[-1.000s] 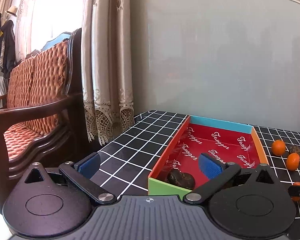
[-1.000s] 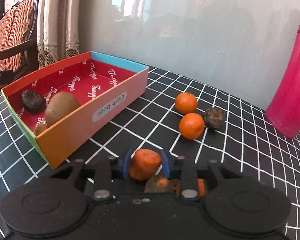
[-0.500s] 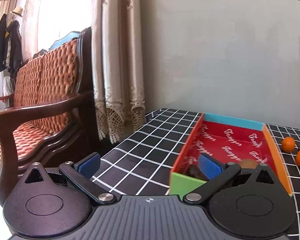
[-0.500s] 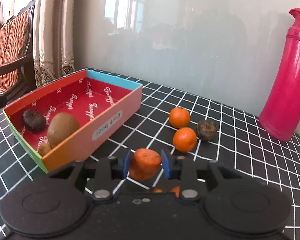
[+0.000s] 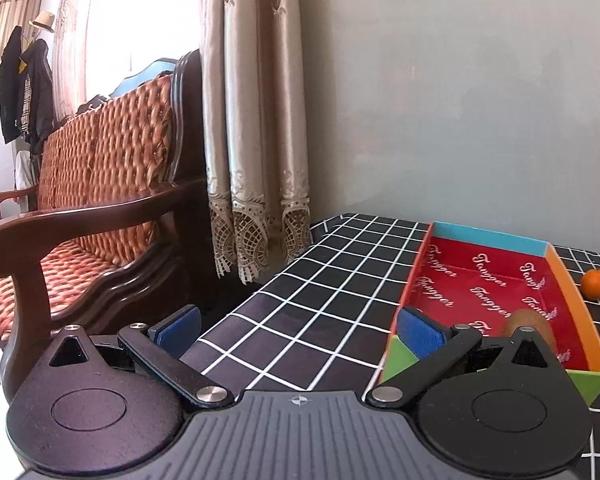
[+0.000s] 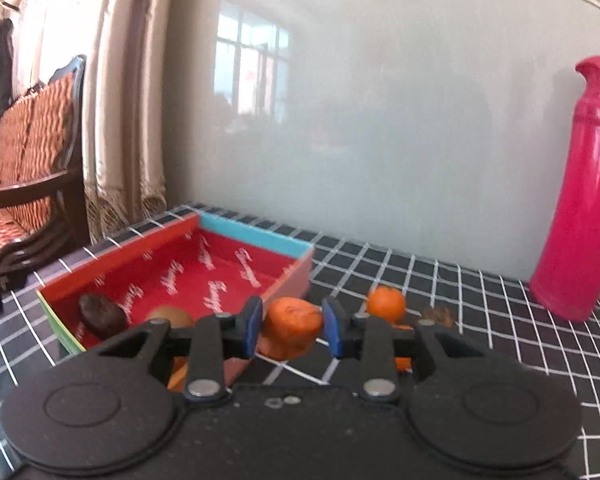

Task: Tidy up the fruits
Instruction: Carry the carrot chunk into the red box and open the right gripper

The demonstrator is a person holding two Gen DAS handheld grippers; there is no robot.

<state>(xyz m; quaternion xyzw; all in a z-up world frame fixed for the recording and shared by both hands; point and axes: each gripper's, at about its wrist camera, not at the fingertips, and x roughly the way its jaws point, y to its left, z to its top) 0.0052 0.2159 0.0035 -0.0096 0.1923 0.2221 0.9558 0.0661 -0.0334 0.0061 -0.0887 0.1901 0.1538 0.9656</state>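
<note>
The black checked table is carrying the red box, which is holding a kiwi. My left claw is standing spread and empty beside it. My right claw is pinching an orange fruit above the table

Kiwi in box; tangerine right of it.

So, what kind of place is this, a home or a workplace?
Probably a home living room: a dark wooden bench with woven orange cushions, beige lace-edged curtains beside it, and a table under a black grid-patterned cloth carrying fruit.
</note>
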